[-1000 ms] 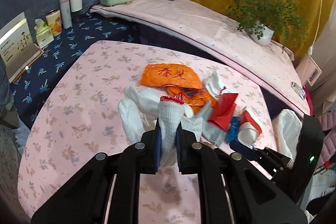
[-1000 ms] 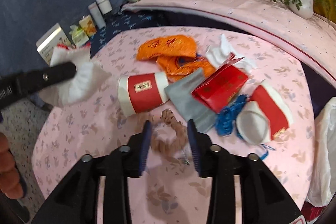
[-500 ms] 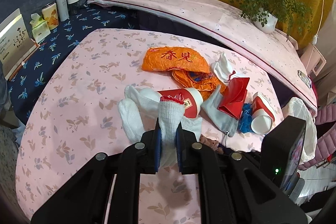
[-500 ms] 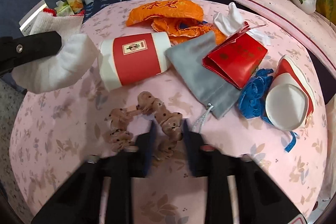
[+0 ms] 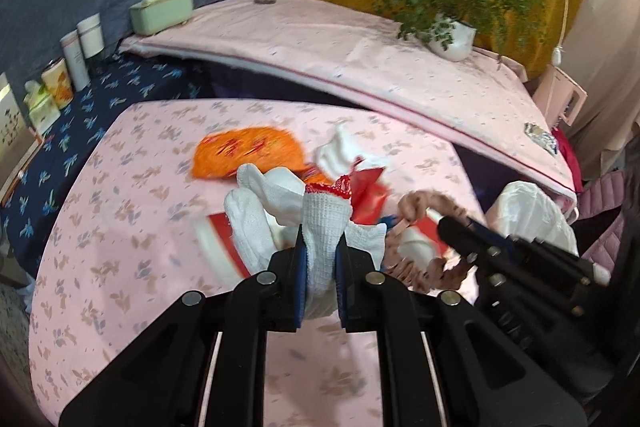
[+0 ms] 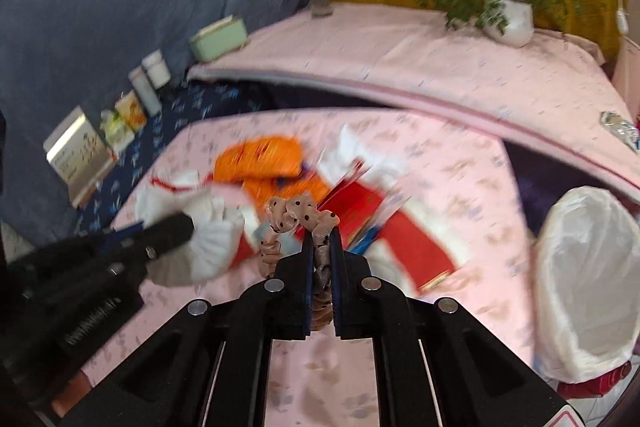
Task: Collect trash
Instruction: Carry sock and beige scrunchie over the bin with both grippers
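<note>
Two loads are up off the pink floral worktop (image 5: 120, 227) at once, so this reads as the carry step; next comes the swing to the white-lined bin (image 6: 592, 275), lower right. Left gripper (image 5: 320, 267) fingers clamp a knitted white glove (image 5: 324, 227), red-trimmed, limp. Right gripper (image 6: 322, 259) fingers pinch a ruffled beige dotted scrunchie (image 6: 300, 215), soft and springy.

Black plastic gripper (image 5: 320, 255) arms, blue finger pads (image 5: 301, 267), silver round screws
</note>
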### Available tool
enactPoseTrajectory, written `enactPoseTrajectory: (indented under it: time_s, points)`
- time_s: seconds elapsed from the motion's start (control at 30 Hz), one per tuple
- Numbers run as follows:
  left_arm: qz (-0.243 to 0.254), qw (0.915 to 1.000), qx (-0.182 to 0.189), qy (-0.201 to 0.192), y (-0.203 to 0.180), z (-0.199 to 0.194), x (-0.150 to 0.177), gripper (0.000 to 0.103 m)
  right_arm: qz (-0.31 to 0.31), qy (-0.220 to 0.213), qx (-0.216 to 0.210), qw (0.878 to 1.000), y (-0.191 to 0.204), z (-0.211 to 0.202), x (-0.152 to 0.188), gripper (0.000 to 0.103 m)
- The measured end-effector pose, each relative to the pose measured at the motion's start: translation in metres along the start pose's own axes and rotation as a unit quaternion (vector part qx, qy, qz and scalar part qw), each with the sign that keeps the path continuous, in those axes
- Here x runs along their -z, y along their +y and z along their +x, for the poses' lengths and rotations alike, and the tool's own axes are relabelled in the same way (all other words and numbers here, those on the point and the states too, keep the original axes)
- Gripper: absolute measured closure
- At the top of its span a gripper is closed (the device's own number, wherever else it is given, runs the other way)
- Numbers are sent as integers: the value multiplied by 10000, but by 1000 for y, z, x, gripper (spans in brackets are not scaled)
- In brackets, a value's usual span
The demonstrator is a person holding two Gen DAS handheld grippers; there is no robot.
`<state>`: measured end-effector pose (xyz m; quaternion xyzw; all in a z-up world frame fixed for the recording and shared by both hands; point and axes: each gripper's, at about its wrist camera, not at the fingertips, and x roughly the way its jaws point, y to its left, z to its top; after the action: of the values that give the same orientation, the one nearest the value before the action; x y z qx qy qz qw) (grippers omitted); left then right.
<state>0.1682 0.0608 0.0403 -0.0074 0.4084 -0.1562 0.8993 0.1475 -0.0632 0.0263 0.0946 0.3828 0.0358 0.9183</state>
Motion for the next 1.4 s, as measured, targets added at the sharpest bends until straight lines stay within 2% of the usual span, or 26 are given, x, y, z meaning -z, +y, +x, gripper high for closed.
enactPoseTrajectory:
  time_s: [0.1, 0.3, 0.57, 0.67, 0.87, 1.13, 1.4]
  points:
    - [209, 9996, 139, -120, -31, -3, -12, 92, 249, -265, 57, 9993, -29, -26, -18, 95]
    - [679, 9963, 450, -279, -100, -5, -31, 92, 579, -764, 470, 9943, -92, -79, -40, 95]
    - [1230, 9870, 969, -360, -190, -1, -40, 92, 1002, -1100, 992, 9839, -168, -124, -41, 95]
    - [1371, 9828, 1205, -292, -217, 5, -40, 92, 1141, -1133, 1184, 9799, -194, -135, -35, 95]
    - [1695, 9753, 1401, -207, -265, 17, -32, 92, 1478, -1143, 1432, 9719, -239, -147, -17, 95]
    - [2001, 9673, 1556, -66, -303, 32, -22, 92, 1783, -1076, 1644, 9641, -279, -152, 3, 95]
    - [2241, 9604, 1651, 70, -328, 50, -15, 89, 1976, -891, 1733, 9607, -301, -139, 14, 94]
